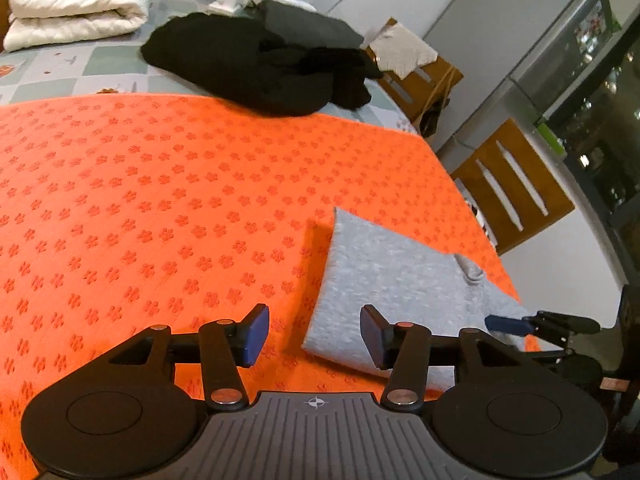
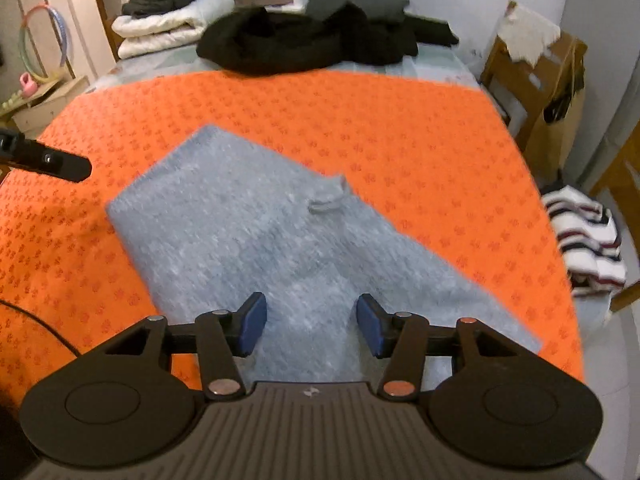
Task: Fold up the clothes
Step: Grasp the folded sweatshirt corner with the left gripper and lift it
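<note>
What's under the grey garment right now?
The grey garment lies flat on the orange cloth, whose flower pattern shows all around it. Whatever is beneath the garment itself is covered. Neither pair of tongs holds it.

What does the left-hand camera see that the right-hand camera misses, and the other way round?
Only the left wrist view shows the slatted wooden chair back, the glass-fronted cabinet and the right gripper's blue tip over the cloth's edge.

Only the right wrist view shows the striped garment beside the table, the hoop by the wall, and the grey garment's drawstring loop clearly.

Both show the grey folded garment on the orange cloth, the black clothes pile, the white folded bedding, and open fingers.
</note>
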The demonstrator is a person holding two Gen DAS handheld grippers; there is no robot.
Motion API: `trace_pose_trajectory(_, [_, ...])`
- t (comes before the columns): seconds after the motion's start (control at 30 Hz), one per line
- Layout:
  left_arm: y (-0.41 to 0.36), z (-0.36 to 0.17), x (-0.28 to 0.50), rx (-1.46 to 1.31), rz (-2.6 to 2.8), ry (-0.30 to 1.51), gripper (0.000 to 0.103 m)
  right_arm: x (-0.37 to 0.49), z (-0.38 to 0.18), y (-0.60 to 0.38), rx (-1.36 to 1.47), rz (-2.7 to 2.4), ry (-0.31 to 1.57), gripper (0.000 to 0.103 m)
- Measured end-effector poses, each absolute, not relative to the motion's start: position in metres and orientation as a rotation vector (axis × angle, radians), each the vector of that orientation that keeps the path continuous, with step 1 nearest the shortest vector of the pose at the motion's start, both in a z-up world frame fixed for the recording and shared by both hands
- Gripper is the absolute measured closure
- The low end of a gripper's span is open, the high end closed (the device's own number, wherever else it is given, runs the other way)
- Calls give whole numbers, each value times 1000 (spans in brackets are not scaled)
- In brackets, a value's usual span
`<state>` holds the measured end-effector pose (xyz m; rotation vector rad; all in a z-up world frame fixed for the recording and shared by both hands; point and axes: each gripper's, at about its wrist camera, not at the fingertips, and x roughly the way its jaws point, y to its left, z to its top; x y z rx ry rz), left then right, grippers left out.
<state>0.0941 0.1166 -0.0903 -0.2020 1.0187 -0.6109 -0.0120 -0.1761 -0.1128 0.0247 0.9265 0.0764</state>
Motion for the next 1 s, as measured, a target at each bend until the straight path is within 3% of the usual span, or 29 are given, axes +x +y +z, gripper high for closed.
trace_pose_trajectory(0.33, [140, -90, 88, -318, -564, 1057, 36, 1, -95, -104, -162, 279, 854, 41])
trace_pose_trajectory(0.8, [151, -104, 98, -503, -529, 1129, 31, 24, -120, -23, -498, 392, 808, 42])
trace_pose_trajectory(0.83, [152, -106, 98, -518, -528, 1135, 31, 26, -124, -19, -526, 389, 807, 44])
trace_pose_trajectory(0.97, [154, -111, 98, -568, -532, 1158, 29, 28, -125, -14, -569, 369, 787, 83])
trace_pose_trajectory(1.0, [154, -112, 98, -583, -534, 1164, 29, 26, -121, -16, -556, 363, 777, 86])
